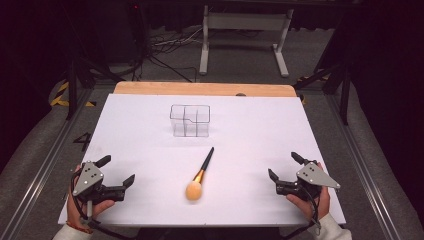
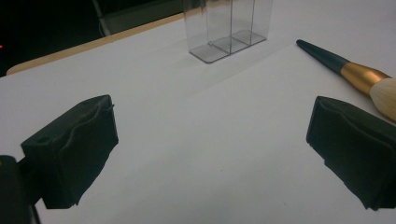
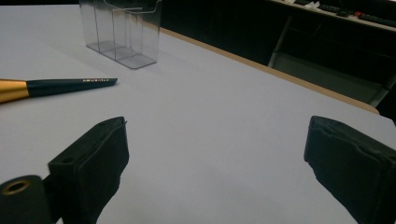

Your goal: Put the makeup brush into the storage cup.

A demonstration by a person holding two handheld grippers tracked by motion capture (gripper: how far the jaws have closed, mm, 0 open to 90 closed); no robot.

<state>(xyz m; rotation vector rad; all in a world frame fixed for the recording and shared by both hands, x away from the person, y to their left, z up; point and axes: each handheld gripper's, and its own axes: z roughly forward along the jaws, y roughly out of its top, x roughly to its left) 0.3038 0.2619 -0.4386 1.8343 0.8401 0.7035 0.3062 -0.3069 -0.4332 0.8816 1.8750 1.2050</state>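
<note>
High view puts the makeup brush (image 1: 201, 175) flat on the white table (image 1: 250, 150), midway between your hands, its bristle head toward you and its dark handle pointing at the clear organizer (image 1: 190, 120) farther back. Nothing is grasped yet, so you are at the start. Your left gripper (image 1: 118, 171) and right gripper (image 1: 283, 167) both rest near the front edge, jaws spread wide and empty. Next, I judge, bring one over the handle and close across it.
</note>
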